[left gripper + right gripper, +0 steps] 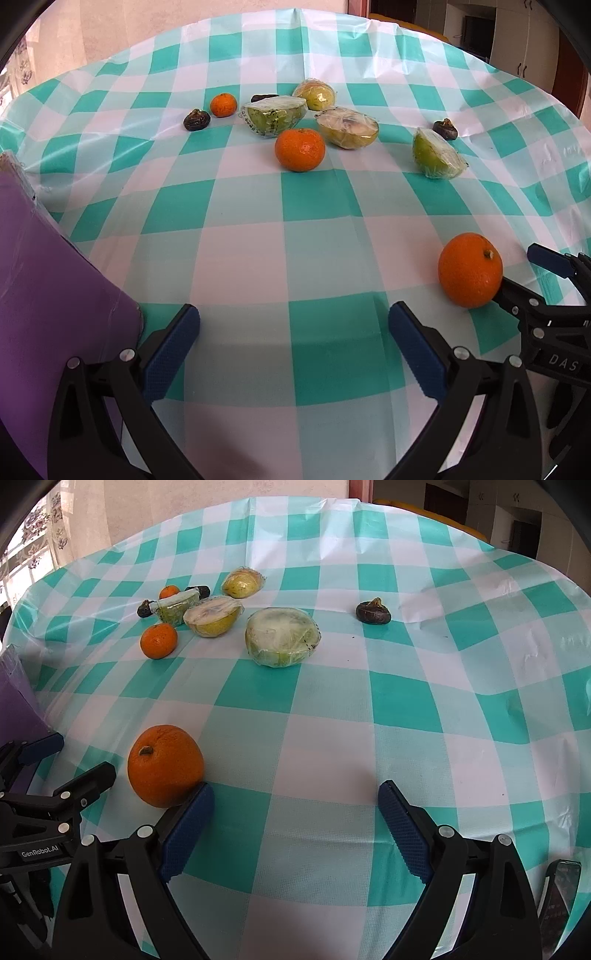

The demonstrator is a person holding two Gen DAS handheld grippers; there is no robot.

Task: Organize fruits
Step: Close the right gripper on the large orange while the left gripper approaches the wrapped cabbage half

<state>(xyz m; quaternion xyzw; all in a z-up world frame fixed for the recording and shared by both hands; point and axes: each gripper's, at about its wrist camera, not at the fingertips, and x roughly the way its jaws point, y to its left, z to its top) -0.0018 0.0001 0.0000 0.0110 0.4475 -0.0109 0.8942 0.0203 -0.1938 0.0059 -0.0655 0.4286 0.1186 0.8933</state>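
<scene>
1. The bench (325, 236) is carrying all items under a teal-and-white checked plastic cloth; the cloth is showing creases and glare, so round fruit is likely sitting stable but free to roll.
2. The room is lying beyond the far edge: a pale wall and bright window at left, cabinets and a dark doorway at right.
3. A purple sheet-like object (48, 295) is occupying the left edge of the bench; its function cannot be determined.
4. The left gripper (293, 343) is hovering low over the cloth with its jaws spread wide and nothing between them.
5. The right gripper (295, 825) is likewise standing wide apart and holding nothing; its left pad is sitting against or just beside the large orange (165, 765), which is resting on the cloth outside the jaws, between the two grippers. Judgement: this orange is the nearest candidate for sorting.
6. Four film-wrapped fruit halves are lying mid-bench, the closest (282, 637) apart from the rest; the wrap is probably making them slippery.
7. Two mandarins are sitting in that cluster, one nearer (300, 149), one farther (223, 105).
8. Dark dried fruits are scattered: one isolated at right (373, 612), others near the cluster (197, 119).
9. A phone (559, 897) is lying at the near right edge.
</scene>
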